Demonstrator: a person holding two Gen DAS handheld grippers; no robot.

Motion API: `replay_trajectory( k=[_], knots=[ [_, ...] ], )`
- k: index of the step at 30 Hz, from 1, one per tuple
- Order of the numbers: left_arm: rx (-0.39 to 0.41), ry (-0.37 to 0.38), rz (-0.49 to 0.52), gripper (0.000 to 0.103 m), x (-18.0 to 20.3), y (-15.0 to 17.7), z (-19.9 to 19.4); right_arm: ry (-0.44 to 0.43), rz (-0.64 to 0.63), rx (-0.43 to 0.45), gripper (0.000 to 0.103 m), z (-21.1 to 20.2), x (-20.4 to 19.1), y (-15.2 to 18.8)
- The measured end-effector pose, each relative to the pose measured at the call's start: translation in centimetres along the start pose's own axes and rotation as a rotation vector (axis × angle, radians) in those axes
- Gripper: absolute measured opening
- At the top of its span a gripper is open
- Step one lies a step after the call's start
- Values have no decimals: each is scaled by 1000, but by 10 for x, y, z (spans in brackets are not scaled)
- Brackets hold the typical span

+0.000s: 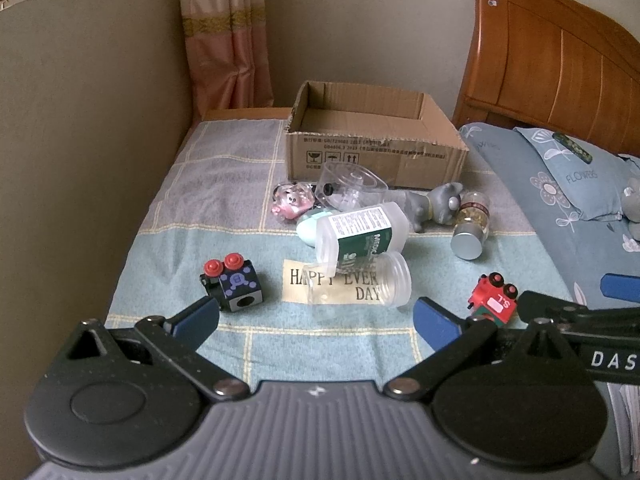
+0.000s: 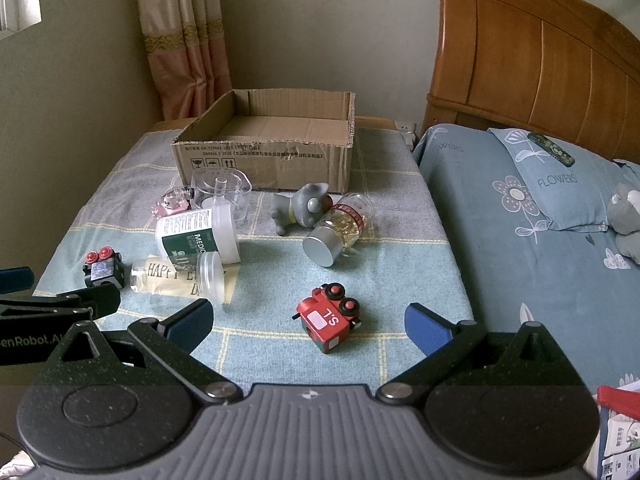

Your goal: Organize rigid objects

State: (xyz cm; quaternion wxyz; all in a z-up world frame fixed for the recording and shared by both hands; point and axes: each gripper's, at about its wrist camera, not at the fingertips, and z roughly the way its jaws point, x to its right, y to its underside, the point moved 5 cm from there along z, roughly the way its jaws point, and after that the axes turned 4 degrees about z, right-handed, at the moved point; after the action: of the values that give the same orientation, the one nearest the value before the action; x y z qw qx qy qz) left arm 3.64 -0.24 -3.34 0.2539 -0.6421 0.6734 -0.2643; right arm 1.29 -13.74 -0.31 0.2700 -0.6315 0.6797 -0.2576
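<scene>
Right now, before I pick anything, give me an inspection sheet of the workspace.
Surface: checked cloth over a low stand beside a bed.
Job's things: box at the back, nothing seen in it; red train and black cube nearest; green-label bottle lying on a clear jar; silver-capped bottle, grey cat, clear cup, pink toy near the box.
Clutter: papers at the right edge.
Grippers: left open, empty; right open, empty, facing the train.
Cables: nothing seen.
Surroundings: pillow, headboard, curtain, wall.
</scene>
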Motion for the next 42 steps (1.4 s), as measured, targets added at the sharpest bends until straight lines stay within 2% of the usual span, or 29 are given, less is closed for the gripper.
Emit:
replay_trajectory(
  k=[18, 25, 30, 36, 42],
  knots=[
    [7, 26, 0, 102, -8, -4, 15, -12, -2, -14, 103, 14, 5, -5],
    [-4, 12, 9, 102, -19, -4, 31, -79, -19, 18, 103, 28, 14, -6],
    [-23, 3, 27, 102, -31, -3, 48, -96, -92, 27, 103, 43, 21, -1],
    [-31, 11, 52, 102, -43, 2, 65, -138, -159, -4, 103, 66, 28, 8],
    [-64, 43, 58, 102, -58, 14, 87, -156, -180, -99, 103, 100, 36, 24]
  ],
)
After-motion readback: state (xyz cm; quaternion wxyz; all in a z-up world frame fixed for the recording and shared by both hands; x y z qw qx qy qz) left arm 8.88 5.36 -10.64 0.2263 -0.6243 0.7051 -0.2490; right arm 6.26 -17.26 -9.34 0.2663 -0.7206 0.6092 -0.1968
